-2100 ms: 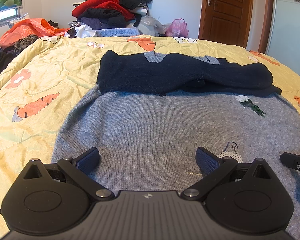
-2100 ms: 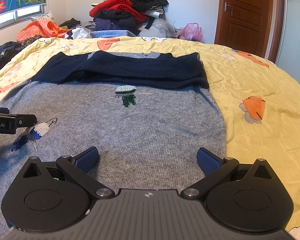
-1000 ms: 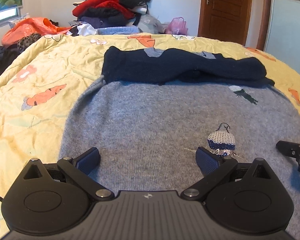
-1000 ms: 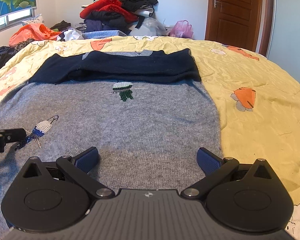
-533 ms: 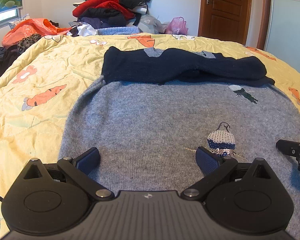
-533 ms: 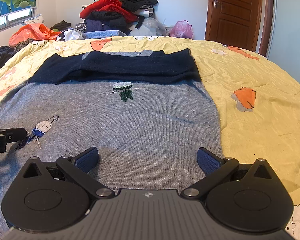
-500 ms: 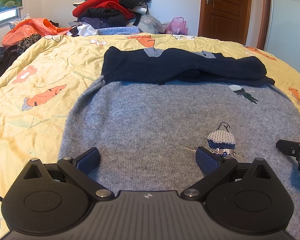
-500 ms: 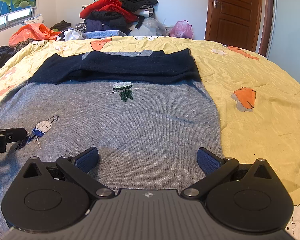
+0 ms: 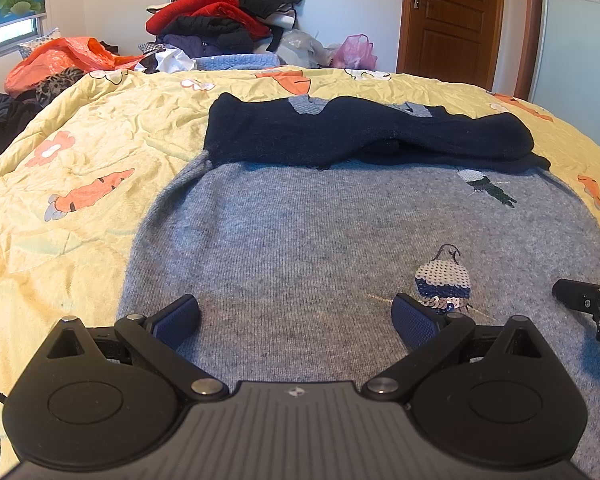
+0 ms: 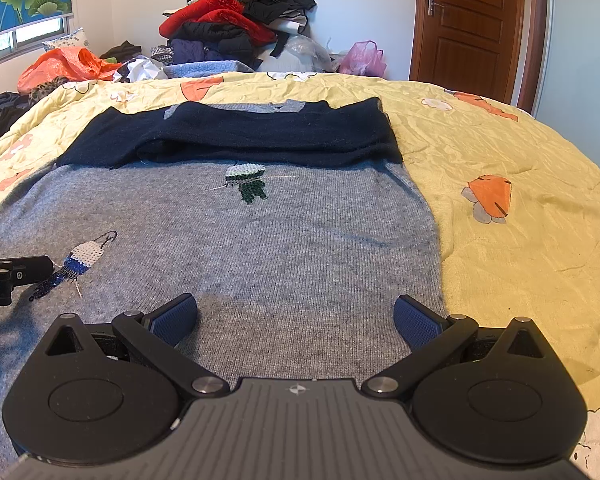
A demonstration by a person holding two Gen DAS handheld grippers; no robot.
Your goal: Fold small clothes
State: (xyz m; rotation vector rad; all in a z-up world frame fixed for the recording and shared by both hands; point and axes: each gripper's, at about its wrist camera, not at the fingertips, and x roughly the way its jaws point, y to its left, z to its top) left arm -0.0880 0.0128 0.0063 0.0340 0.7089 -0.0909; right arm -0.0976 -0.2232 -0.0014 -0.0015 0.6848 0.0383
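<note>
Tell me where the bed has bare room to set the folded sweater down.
Bare yellow bedspread lies right of the grey sweater, out to the bed's edge. A second free strip lies left of the sweater. The far end is crowded: a clothes pile and an orange bag.
</note>
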